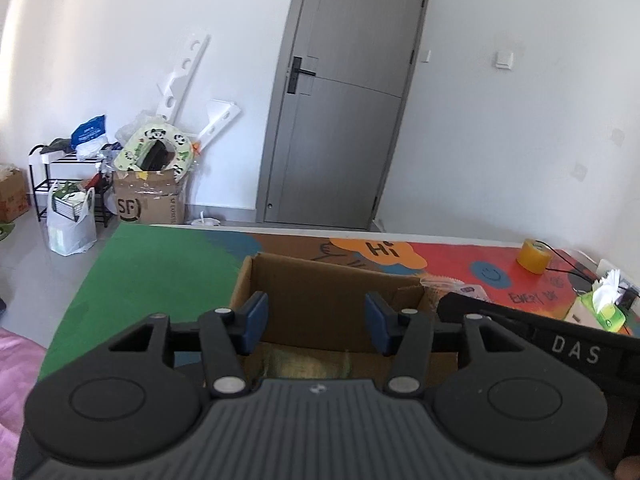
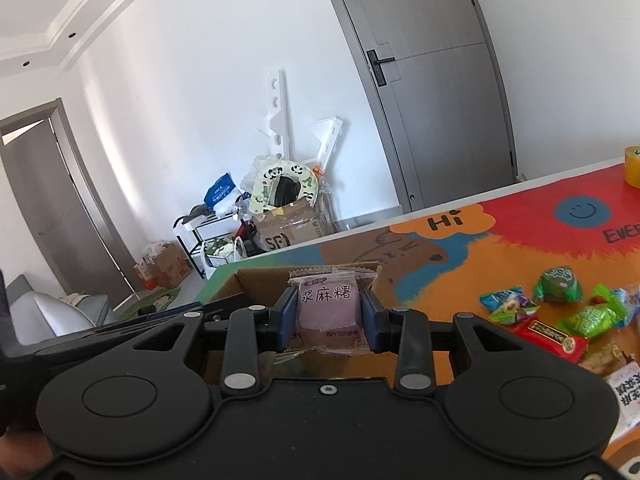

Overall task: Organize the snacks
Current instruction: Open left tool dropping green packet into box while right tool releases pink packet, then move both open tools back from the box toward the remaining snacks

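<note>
White walls and a grey door [image 1: 336, 92] back a counter [image 2: 500, 240] covered by a bright cartoon mat.

Step in hand, as judged: carrying one snack to the cardboard box [image 1: 320, 280]. Right tool [image 2: 329, 312] is closed on a purple snack packet [image 2: 328, 304], pads pressing both its sides, at the box's near right corner. Left tool [image 1: 316, 320] stands partly open and empty over the box's near edge; a green packet [image 1: 304, 362] seems to lie on the box floor.

Next move calls for shifting the packet left over the opening, lowering it, then parting the pads.

Packet: clear wrapper with crimped top edge, soft pink-purple cake inside, dark printed characters; held upright, slightly squeezed.

Loose snacks [image 2: 560, 312] in green, red and blue wrappers wait at right on the counter, well apart from the box.
</note>
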The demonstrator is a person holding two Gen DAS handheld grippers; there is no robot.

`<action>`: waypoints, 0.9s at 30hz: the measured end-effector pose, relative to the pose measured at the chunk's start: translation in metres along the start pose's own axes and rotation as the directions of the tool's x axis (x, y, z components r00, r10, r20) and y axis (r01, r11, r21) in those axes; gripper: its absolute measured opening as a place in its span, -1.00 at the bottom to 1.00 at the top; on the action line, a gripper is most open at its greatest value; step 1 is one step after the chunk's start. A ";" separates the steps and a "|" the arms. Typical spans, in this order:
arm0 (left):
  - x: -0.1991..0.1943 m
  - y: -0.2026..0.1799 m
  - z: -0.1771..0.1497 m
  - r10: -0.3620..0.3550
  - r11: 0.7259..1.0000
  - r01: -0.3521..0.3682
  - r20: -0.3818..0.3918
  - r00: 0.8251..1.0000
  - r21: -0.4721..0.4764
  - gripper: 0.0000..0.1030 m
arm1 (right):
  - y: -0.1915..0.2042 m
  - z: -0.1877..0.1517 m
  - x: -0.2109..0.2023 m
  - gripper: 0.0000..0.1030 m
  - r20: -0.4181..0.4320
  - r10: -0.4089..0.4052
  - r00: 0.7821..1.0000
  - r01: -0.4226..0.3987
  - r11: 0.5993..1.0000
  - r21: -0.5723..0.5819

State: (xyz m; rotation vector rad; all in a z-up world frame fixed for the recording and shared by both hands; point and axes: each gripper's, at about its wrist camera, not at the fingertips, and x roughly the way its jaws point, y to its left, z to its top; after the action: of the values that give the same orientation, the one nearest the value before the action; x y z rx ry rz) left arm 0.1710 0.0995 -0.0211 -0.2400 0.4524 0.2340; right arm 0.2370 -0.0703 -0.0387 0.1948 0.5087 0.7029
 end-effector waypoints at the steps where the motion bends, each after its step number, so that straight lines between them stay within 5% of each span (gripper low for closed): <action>1: -0.002 0.001 0.001 0.006 1.000 -0.006 0.003 1.000 -0.004 0.03 | 0.001 0.001 0.001 -0.32 0.001 0.003 1.000 -0.003 1.000 0.000; 7: -0.017 0.008 0.005 0.029 0.999 -0.029 0.026 0.999 -0.023 0.14 | 0.010 0.006 0.005 -0.30 0.015 0.033 0.999 -0.033 0.999 -0.006; 11: -0.026 0.008 0.008 0.047 0.998 -0.045 0.038 0.998 -0.036 0.42 | 0.009 0.008 -0.003 0.19 0.050 0.013 0.999 -0.013 1.000 0.005; 17: -0.038 0.001 0.003 0.062 0.997 -0.060 0.061 0.996 -0.038 0.65 | 0.000 0.003 -0.031 0.49 0.077 -0.048 0.996 0.048 0.999 0.008; 27: -0.054 -0.019 -0.006 0.048 0.998 -0.046 0.050 0.998 -0.035 0.78 | -0.026 -0.015 -0.078 0.71 0.071 -0.127 0.989 0.122 0.991 0.061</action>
State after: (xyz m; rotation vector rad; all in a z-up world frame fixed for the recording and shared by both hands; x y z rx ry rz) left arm 0.1273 0.0707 0.0019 -0.2561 0.4039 0.2935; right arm 0.1938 -0.1407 -0.0306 0.2397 0.4651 0.5575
